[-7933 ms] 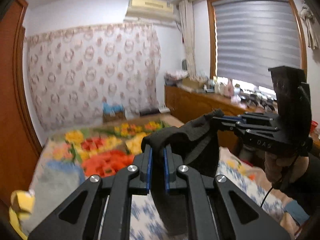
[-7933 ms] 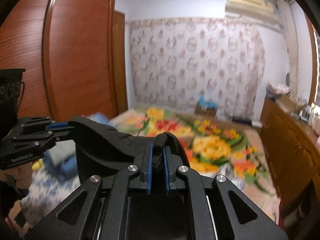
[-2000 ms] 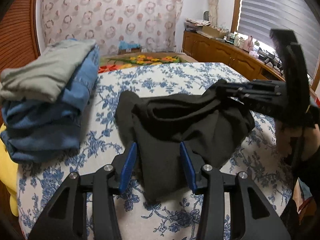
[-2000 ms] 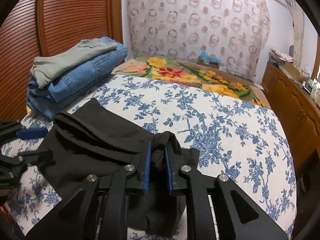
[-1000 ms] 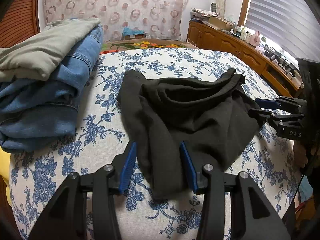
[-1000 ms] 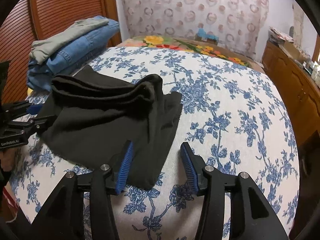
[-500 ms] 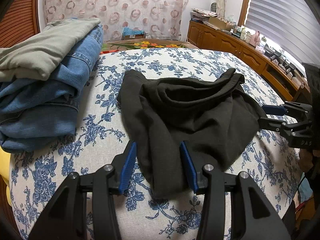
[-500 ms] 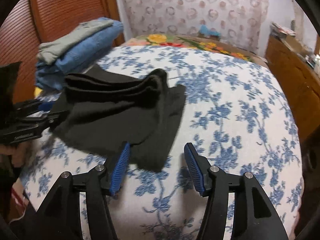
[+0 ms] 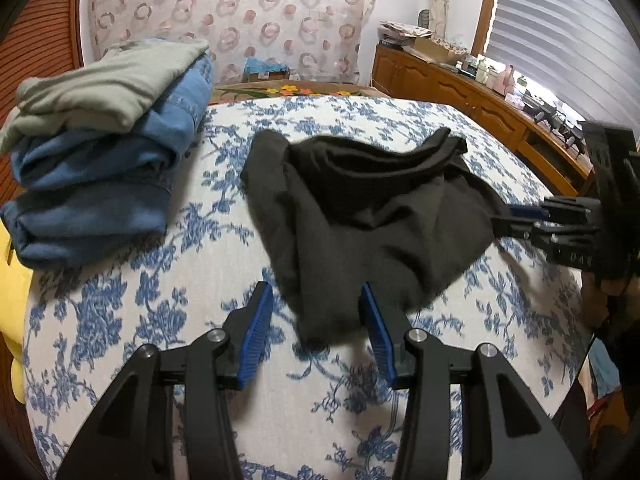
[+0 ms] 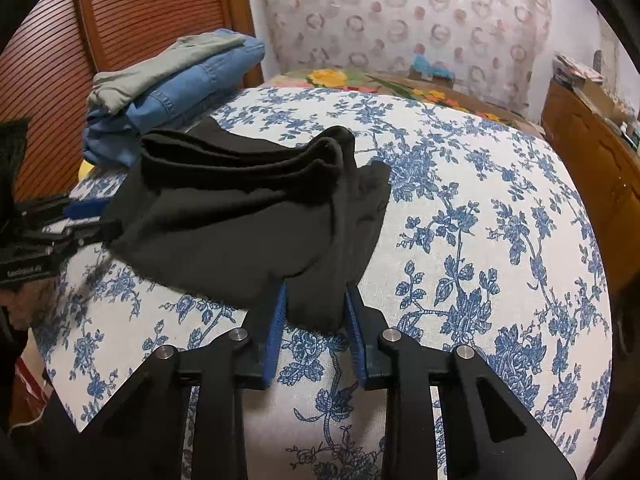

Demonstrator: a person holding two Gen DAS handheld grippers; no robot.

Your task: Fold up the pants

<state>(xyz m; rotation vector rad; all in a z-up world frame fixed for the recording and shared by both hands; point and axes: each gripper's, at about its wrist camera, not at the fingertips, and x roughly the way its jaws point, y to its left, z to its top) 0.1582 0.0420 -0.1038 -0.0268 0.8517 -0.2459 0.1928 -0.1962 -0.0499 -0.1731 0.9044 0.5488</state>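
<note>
Black pants (image 9: 380, 216) lie loosely folded and rumpled on the blue-flowered bed cover (image 9: 200, 280). My left gripper (image 9: 316, 312) straddles their near left corner. Its jaws are closing slightly, with a gap still showing beside the cloth. My right gripper (image 10: 316, 308) straddles the near right corner of the pants (image 10: 240, 216). Its jaws are closing, and the cloth corner fills the space between the blue pads (image 10: 280, 312). Each gripper also shows in the other's view at the pants' edge: the right gripper (image 9: 504, 220) and the left gripper (image 10: 96, 220).
A stack of folded jeans under a grey-green garment (image 9: 100, 160) sits at the bed's far left (image 10: 172, 80). A slatted wooden wardrobe (image 10: 140, 12) stands behind it. A cluttered wooden sideboard (image 9: 460, 88) runs along the right, and something yellow (image 9: 12, 300) lies at the left edge.
The pants, once held up by both grippers, now lie on the bed. In the last second the right gripper's jaws narrowed around the near right corner. The left gripper barely changed.
</note>
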